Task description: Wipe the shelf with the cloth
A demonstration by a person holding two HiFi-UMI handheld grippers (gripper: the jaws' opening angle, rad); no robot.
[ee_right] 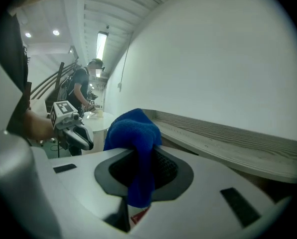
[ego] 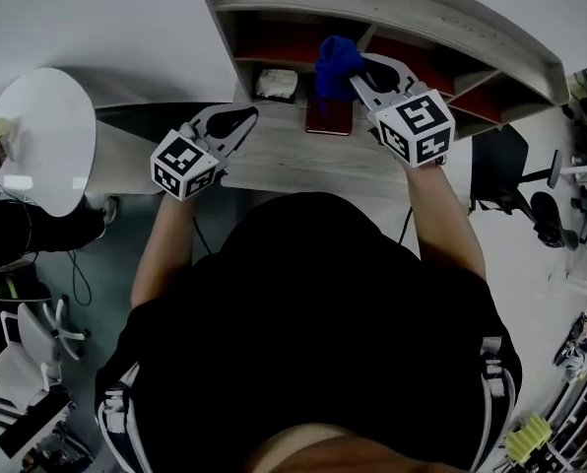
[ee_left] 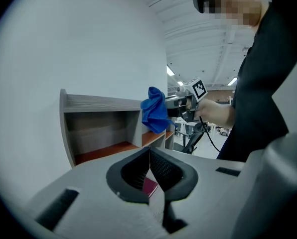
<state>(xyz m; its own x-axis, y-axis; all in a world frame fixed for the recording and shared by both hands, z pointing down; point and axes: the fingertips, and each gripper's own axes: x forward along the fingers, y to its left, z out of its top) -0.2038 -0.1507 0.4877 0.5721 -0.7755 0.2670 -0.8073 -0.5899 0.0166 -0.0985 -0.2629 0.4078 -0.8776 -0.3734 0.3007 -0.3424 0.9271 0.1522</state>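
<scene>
Right gripper (ego: 364, 77) is clamped on a blue cloth (ego: 337, 62), which bunches above its jaws and hangs down between them in the right gripper view. The cloth is held up at the front of the shelf (ego: 392, 8), by the upright divider between two red-floored compartments; whether it touches the wood cannot be told. Left gripper (ego: 236, 124) hovers lower and to the left over the pale desk (ego: 303, 161), its jaws together with nothing between them. A maroon booklet (ego: 328, 116) lies on the desk just below the cloth, and shows under the left gripper's closed tips in that gripper's own view. A small cream-coloured object (ego: 276, 84) sits in the compartment left of the cloth. A round white table (ego: 39, 136) stands well off to the left, where a second person (ee_right: 82, 88) bends over it. A black office chair (ego: 505, 166) stands to the right.
</scene>
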